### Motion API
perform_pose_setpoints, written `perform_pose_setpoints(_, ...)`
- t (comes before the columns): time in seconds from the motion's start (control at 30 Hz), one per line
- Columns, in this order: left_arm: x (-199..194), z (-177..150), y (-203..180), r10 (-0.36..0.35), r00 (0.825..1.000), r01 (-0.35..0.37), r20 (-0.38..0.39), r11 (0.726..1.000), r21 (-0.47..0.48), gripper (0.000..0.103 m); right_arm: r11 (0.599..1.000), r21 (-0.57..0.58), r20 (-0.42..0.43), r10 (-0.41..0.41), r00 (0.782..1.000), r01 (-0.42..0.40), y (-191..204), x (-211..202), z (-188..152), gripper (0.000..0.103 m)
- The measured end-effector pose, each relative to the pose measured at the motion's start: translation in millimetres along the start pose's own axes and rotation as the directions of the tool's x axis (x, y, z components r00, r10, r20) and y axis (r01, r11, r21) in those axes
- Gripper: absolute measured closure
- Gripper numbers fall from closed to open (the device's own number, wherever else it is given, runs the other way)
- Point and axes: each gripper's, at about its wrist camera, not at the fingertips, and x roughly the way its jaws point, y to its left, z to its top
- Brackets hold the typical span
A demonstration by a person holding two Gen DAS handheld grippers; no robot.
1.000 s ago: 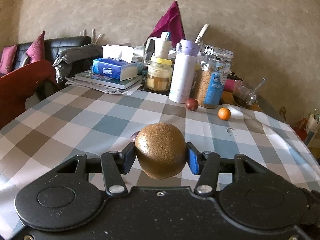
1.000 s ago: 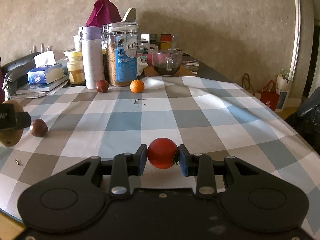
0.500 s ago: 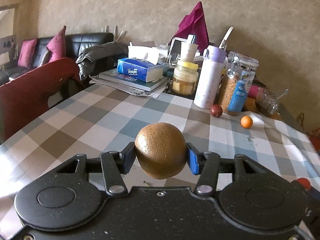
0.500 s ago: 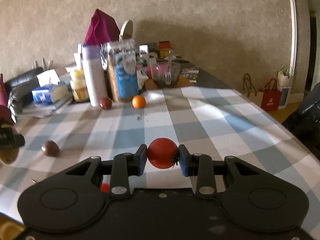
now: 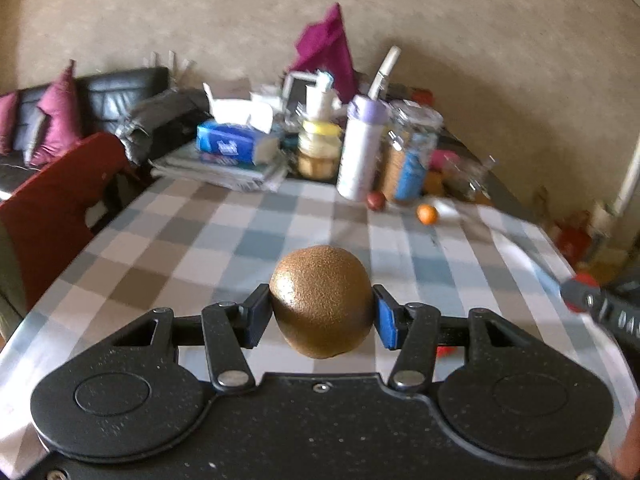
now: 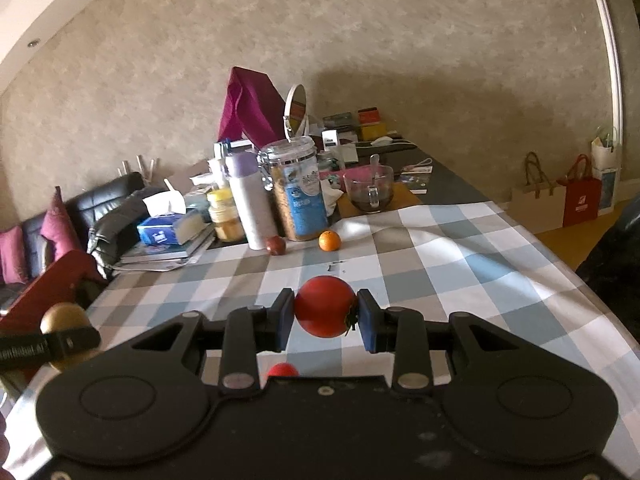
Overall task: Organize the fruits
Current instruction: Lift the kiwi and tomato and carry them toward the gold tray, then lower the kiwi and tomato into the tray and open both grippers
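I am holding a brown kiwi [image 5: 322, 300] in my left claw [image 5: 320, 316], pinched between both blue pads and sitting dead centre between the fingers, raised off the checked bench [image 5: 192, 240]. My right claw [image 6: 325, 314] is gripping a red tomato [image 6: 325, 312] the same way, centred between its pads above the cloth. Just below that claw a small red fruit [image 6: 282, 370] is peeking out on the bench. Farther back, a dark red fruit [image 6: 276, 245] and a small orange [image 6: 329, 240] are lying near each other, right in front of a white bottle [image 6: 252, 208] and a glass jar [image 6: 298, 192].
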Motion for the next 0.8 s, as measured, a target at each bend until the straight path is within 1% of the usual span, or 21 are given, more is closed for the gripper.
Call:
perform_pose_setpoints(0.1, -11, -10, 0, -0.033, 0.998, 0.035, -0.05, 0.999, 0.039, 0.045, 0.999, 0.015, -0.015, 0.031, 0.999, -0.031, -4, -17, -3, 0.068)
perform_pose_setpoints(0.2, -21, -22, -1, -0.064, 0.993, 0.071, -0.096, 0.995, 0.07, 0.045, 0.999, 0.014, -0.038, 0.044, 0.998, -0.044, -8, -32, -10, 0.068)
perform_pose_setpoints(0.27, -26, -29, -2, -0.089, 0.987, 0.1, -0.136, 0.992, 0.072, 0.045, 0.999, 0.005, -0.06, 0.042, 0.997, -0.042, -9, -42, -16, 0.068)
perform_pose_setpoints(0.4, -27, -43, -6, -0.133, 0.964, 0.155, -0.229, 0.985, 0.078, 0.045, 0.999, -0.024, -0.151, 0.039, 0.988, -0.043, -12, -56, -32, 0.068)
perform_pose_setpoints(0.5, -28, -55, -14, -0.146, 0.945, 0.182, -0.293, 0.979, 0.097, 0.045, 0.998, -0.04, -0.26, 0.035, 0.965, -0.047, -13, -60, -43, 0.068)
perform_pose_setpoints(0.63, -29, -68, -21, -0.174, 0.913, 0.224, -0.369, 0.97, 0.099, 0.045, 0.998, -0.014, -0.382, 0.052, 0.923, -0.062, -17, -67, -55, 0.068)
perform_pose_setpoints(0.73, -29, -78, -25, -0.191, 0.881, 0.252, -0.432, 0.963, 0.09, 0.045, 0.996, -0.004, -0.446, 0.075, 0.892, -0.086, -17, -70, -65, 0.068)
perform_pose_setpoints(0.8, -27, -85, -29, -0.186, 0.863, 0.256, -0.47, 0.963, 0.088, 0.045, 0.995, -0.016, -0.463, 0.077, 0.883, -0.095, -15, -73, -69, 0.068)
